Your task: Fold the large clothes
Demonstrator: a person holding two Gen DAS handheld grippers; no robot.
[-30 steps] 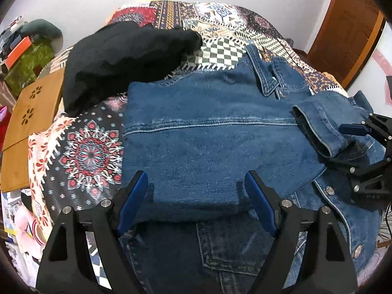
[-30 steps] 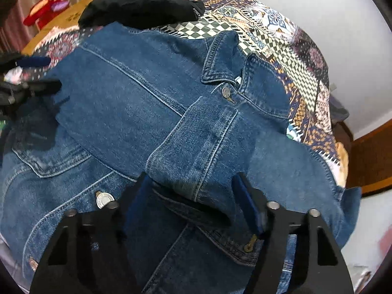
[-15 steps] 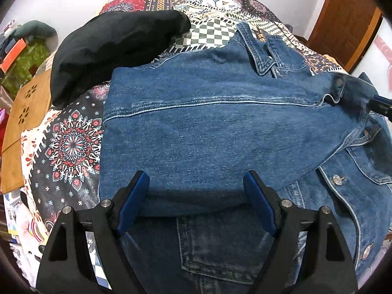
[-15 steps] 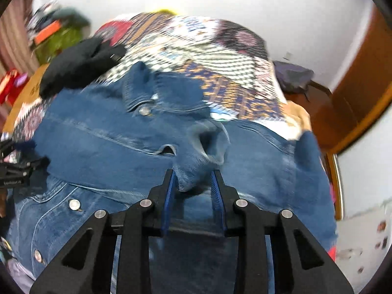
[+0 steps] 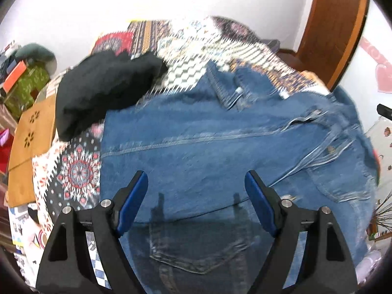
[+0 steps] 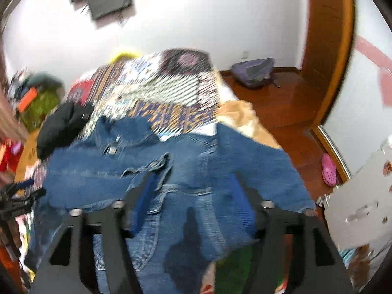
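1. Denim jacket (image 5: 220,152) lies on the bed — on a patterned bedspread (image 5: 78,171) — with one sleeve folded across the front and the collar toward the far wall.
2. Left gripper (image 5: 196,201): fingers spread wide, above the near edge of the folded sleeve, pinching nothing.
3. Right gripper (image 6: 193,205): fingers spread, denim showing between them; view blurred, so contact with the cloth cannot be told.
4. Black garment (image 5: 105,93) sits bunched beside the jacket's far-left shoulder, touching its edge.
5. Wooden door (image 5: 335,24) stands at right; a pink shoe (image 6: 328,169) lies on the floor.
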